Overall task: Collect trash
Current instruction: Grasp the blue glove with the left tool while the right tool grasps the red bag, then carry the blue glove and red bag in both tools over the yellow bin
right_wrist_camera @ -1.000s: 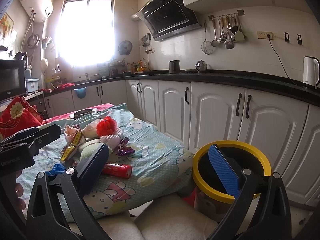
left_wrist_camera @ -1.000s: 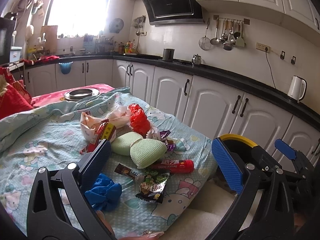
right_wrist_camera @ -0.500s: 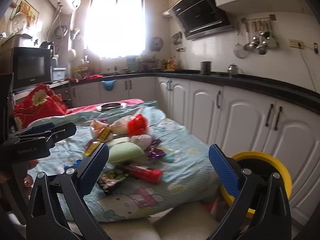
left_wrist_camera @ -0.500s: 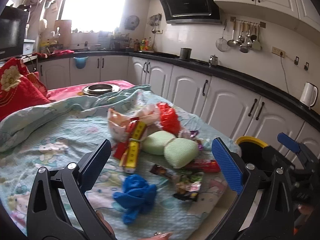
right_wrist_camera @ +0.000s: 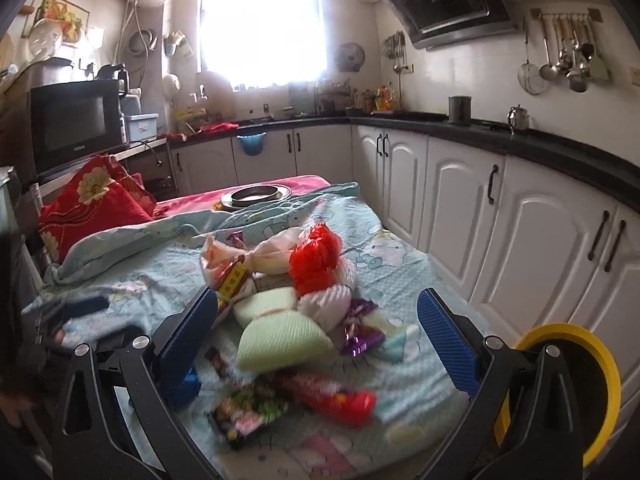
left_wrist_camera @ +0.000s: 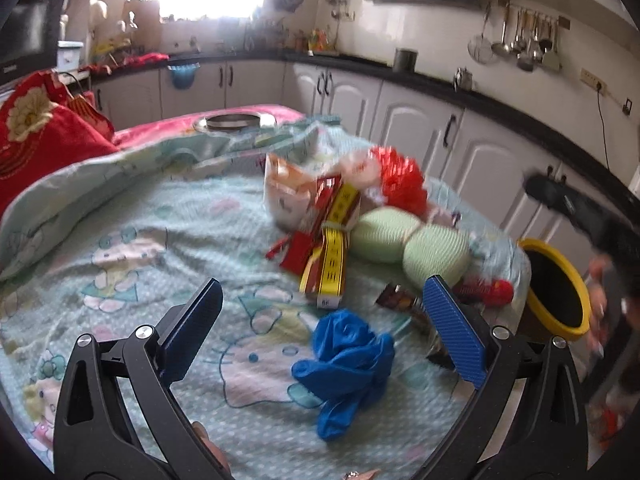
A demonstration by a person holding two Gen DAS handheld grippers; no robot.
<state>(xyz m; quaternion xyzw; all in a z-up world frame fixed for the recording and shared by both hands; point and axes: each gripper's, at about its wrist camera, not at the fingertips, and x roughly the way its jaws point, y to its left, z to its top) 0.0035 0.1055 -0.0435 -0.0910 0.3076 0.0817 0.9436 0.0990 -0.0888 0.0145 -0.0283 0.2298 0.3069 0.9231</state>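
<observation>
Left wrist view, stock as I read it from the remote station.

Item 1: blue glove (left_wrist_camera: 344, 364), crumpled, low centre of the frame on the printed bedsheet (left_wrist_camera: 120, 248), lying between the open jaws of my left gripper (left_wrist_camera: 320, 320), which holds nothing. I judge it feather-light, limp and a little slick; it should bunch under the pads, so I would pinch the thick knot at its upper middle rather than the trailing tail.

Item 2: yellow-and-red carton (left_wrist_camera: 332, 256), centre frame, just above the glove. Probably stiff card, light; take it across the narrow sides.

Item 3: two pale green sponges (left_wrist_camera: 416, 244), right of centre, touching each other. Soft, springy, easy grip anywhere.

Item 4: red tube (left_wrist_camera: 486, 292), at the sheet's right edge, partly hidden behind the right jaw pad. Smooth and round, so it may roll or slip.

Item 5: dark snack wrapper (right_wrist_camera: 250, 414), lower centre of the right wrist view, blurred. Flat foil, slippery; lift by an edge.

Item 6: yellow-rimmed bin (left_wrist_camera: 558, 288), right edge of frame, beside the bed and below its level, mouth open.

Right gripper (right_wrist_camera: 318, 334): jaws spread wide, empty, over the pile's near side.
</observation>
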